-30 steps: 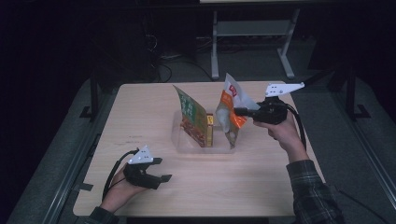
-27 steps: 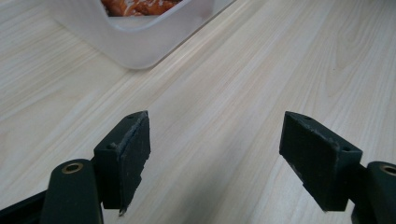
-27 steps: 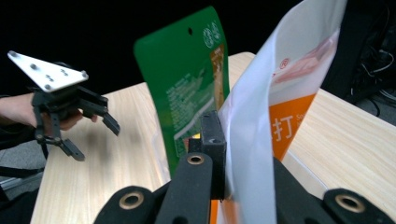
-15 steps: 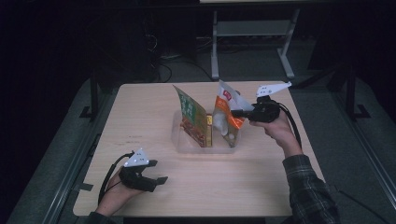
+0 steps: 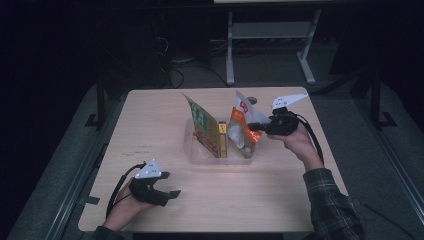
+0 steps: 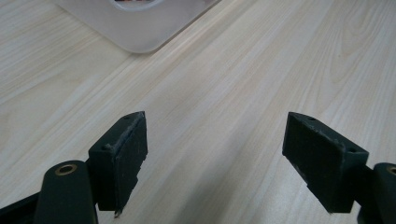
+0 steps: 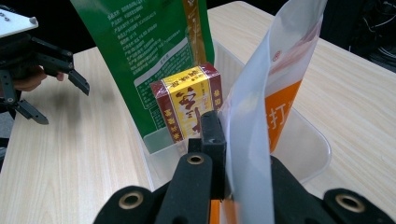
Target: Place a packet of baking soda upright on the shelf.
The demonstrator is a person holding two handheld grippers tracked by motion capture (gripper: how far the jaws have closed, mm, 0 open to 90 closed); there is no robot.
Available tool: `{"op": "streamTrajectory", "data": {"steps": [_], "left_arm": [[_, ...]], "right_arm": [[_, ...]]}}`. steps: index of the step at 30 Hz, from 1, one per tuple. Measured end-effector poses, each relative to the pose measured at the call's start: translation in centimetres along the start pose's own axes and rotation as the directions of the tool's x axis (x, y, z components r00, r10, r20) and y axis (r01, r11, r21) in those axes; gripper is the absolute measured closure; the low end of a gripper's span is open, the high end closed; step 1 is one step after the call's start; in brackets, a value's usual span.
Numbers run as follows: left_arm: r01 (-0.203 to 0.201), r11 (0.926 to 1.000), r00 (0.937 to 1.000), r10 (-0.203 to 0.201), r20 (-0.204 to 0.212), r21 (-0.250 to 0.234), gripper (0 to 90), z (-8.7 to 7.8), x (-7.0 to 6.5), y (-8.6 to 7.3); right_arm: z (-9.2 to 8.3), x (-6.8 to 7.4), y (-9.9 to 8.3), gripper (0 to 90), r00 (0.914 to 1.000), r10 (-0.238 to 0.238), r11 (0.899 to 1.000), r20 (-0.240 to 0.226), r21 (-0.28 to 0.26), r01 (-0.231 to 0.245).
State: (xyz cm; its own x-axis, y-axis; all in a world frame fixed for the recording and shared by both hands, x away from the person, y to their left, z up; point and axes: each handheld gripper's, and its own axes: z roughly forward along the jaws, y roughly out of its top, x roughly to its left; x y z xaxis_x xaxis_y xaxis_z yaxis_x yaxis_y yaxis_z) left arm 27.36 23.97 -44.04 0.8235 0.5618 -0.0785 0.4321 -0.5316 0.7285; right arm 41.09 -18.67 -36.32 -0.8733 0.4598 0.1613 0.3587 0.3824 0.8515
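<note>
**Pouch Goes Into the Bin**

The right hand-held gripper, jaws clamped on the edge of an orange-and-white pouch, holds it upright at the right end of a clear bin in the middle of the surface. A green bag and a yellow-and-red box already stand in the bin just beside the pouch. The left hand-held gripper rests near the front edge, jaws wide apart and holding nothing. The packing looks close to done: the pouch appears to sit in the bin, though whether its bottom touches the floor cannot be told. Letting go seems the step left.
</note>
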Motion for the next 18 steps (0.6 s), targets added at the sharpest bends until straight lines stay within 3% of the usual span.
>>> {"op": "streamTrajectory", "data": {"steps": [7,12,13,18], "left_arm": [[-0.011,0.9998,0.9999,0.011,0.014,0.019,21.4,0.53,-0.09,0.15],[-0.01,0.9997,0.9997,0.009,0.023,0.021,21.4,0.77,-0.21,0.31],[-0.013,0.9997,0.9996,0.012,0.024,0.023,21.4,0.78,-0.17,0.36],[-0.019,0.9997,0.9994,0.018,0.028,0.018,20.9,0.89,0.01,0.56]], "right_arm": [[0.56,0.26,-0.35,90.0,0.9997,-0.014,0.999,0.019,0.038,0.013],[0.44,0.41,-0.54,89.3,0.9995,-0.005,0.999,0.032,0.037,0.004],[0.38,0.45,-0.56,86.7,0.9993,-0.004,0.999,0.038,0.037,0.003],[-0.24,0.82,-0.55,57.0,0.997,0.018,1.0,0.075,0.019,-0.02]]}}
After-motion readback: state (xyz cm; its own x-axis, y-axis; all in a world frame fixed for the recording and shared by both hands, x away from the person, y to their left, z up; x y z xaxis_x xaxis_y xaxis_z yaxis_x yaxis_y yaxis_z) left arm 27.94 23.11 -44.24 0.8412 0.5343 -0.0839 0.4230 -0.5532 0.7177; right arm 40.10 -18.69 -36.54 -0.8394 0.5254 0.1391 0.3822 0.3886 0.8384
